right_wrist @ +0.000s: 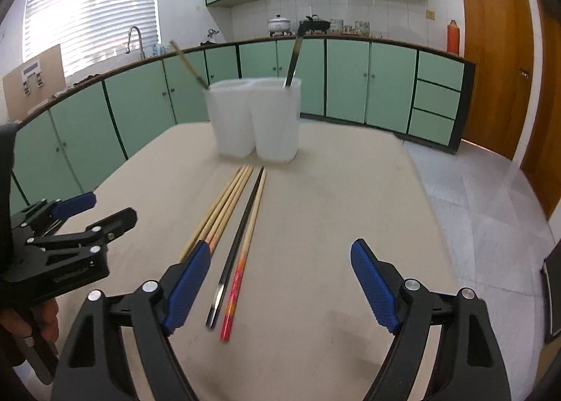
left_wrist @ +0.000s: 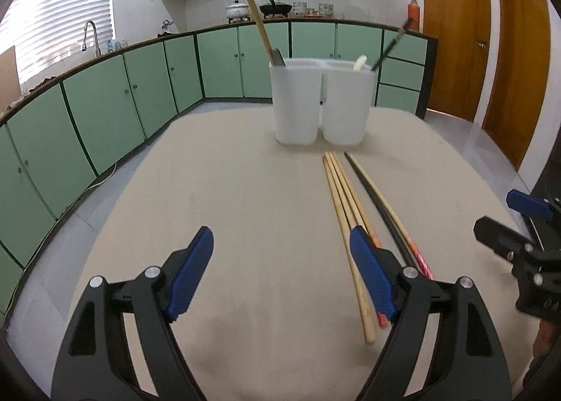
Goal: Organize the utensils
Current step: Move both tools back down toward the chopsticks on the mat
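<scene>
- Plainly, the step in hand looks like the reach for the next pick: the loose chopsticks lie on the beige cloth-covered surface [left_wrist: 245,190], none of them lifted.
- The left gripper [left_wrist: 280,274] has its blue-padded fingers [left_wrist: 191,271] spread wide with nothing between them; the bundle of pale wooden chopsticks [left_wrist: 342,204] runs under its right-hand finger.
- The right gripper [right_wrist: 280,289] is likewise spread wide and empty-handed, with the black chopstick [right_wrist: 242,225] and the red-ended wooden chopstick [right_wrist: 250,225] lying on the surface between its fingers, untouched.
- The white translucent 2-compartment plastic holder [left_wrist: 322,103] stands at the far end, just beyond the chopstick tips, with a few utensils already standing in it.
- Next, I judge, one gripper must lower, straddle a stick crosswise and close on it low against the cloth, then carry it to a compartment.
- Only the left view shows a cream handle [left_wrist: 361,62] in the holder's right compartment; only the right view shows the person's hand [right_wrist: 35,324] on the left gripper.
</scene>
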Demonstrator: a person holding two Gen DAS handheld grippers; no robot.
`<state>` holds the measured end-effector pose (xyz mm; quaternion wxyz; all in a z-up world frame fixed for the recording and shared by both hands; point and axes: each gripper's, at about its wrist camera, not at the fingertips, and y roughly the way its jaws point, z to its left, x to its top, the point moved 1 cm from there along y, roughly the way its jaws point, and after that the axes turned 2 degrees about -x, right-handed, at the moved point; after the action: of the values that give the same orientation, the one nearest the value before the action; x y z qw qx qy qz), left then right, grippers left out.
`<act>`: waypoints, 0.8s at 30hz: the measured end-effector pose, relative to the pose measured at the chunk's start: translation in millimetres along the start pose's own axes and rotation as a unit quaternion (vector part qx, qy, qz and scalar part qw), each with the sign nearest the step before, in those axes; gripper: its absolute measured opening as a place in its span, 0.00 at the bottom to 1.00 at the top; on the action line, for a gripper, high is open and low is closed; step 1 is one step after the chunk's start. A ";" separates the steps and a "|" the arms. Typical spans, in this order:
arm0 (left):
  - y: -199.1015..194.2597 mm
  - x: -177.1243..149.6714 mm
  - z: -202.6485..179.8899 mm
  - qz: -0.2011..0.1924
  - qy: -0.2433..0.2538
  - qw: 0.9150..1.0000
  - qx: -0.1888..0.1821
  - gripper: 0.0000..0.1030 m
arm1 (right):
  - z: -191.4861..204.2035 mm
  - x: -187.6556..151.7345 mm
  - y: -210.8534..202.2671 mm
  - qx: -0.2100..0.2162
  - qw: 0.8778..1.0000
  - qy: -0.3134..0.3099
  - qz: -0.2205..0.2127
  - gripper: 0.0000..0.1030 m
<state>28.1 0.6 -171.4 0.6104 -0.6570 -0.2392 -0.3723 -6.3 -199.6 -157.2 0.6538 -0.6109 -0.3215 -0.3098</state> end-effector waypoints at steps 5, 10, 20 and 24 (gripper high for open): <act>-3.7 -15.2 -5.0 0.012 0.001 1.000 0.001 0.76 | 4.7 -18.6 -1.3 0.000 1.000 0.005 0.017 0.73; -7.9 -26.6 -8.9 0.015 0.007 1.000 0.001 0.75 | 11.1 -34.2 0.3 -0.004 1.000 -0.001 0.026 0.57; -8.4 -34.7 -12.2 0.022 0.006 1.000 0.001 0.75 | 22.7 -49.6 8.7 0.008 0.999 -0.009 0.045 0.40; -5.1 -36.0 -14.6 0.026 0.006 1.000 -0.001 0.75 | 27.4 -55.3 14.7 0.007 0.999 -0.016 0.051 0.32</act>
<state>-0.6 -7.9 -196.6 0.6201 -0.6617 -0.2183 -0.3605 -28.9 -170.7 -208.9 0.6676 -0.6269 -0.3022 -0.2645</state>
